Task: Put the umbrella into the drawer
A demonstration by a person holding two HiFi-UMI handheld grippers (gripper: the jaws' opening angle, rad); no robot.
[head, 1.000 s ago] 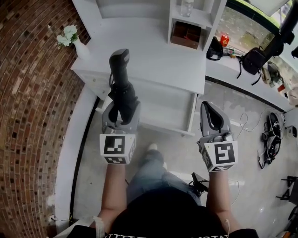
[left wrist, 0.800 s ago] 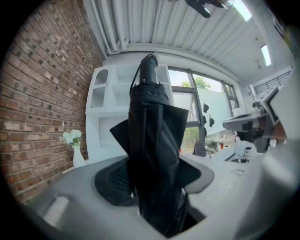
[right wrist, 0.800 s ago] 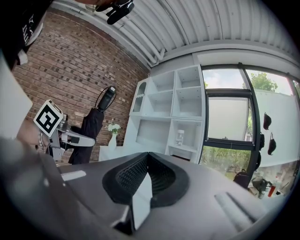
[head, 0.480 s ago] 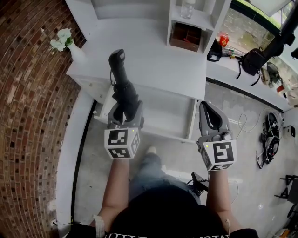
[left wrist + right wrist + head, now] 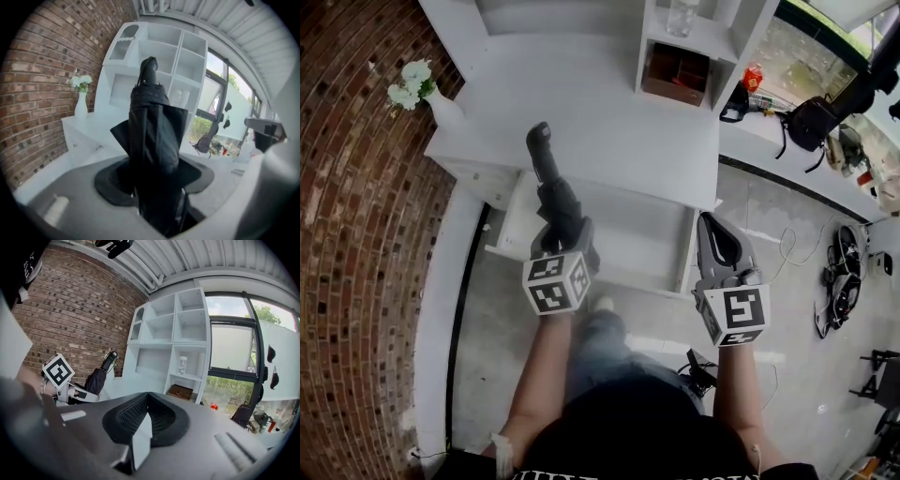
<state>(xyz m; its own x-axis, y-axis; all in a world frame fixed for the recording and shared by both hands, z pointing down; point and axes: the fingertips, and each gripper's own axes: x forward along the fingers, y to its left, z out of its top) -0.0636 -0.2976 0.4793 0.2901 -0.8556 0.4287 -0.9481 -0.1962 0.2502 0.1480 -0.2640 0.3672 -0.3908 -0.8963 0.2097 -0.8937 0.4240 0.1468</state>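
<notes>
**A:** What's at the far left?

**B:** A brick wall (image 5: 356,206). Next to it, a white vase (image 5: 442,110) with white flowers stands on the left corner of the white bench (image 5: 619,131).

**A:** And the left gripper (image 5: 565,232)?

**B:** Its fingers are clamped on the folded black umbrella (image 5: 555,199). The left gripper view shows the fabric bunched between the two pads, with the handle sticking out ahead.

**A:** So where is the umbrella?

**B:** From the head view, its body lies over the left part of the open drawer (image 5: 637,234). The handle end reaches over the bench's front edge. I can't tell whether it touches the drawer.

**A:** What's the drawer like?

**B:** It's white and pulled out from under the bench.

**A:** What about the right gripper (image 5: 715,230)?

**B:** It's just beside the drawer's right wall, over the floor (image 5: 787,309). In its own view the fingers are pressed together with nothing between them.

**A:** Anything further right?

**B:** A white shelf unit (image 5: 741,47) stands on the bench. It has a brown box (image 5: 677,73) in one bay and a clear jar (image 5: 682,14) above that. Past it, a black backpack (image 5: 814,122) sits by the window.
</notes>
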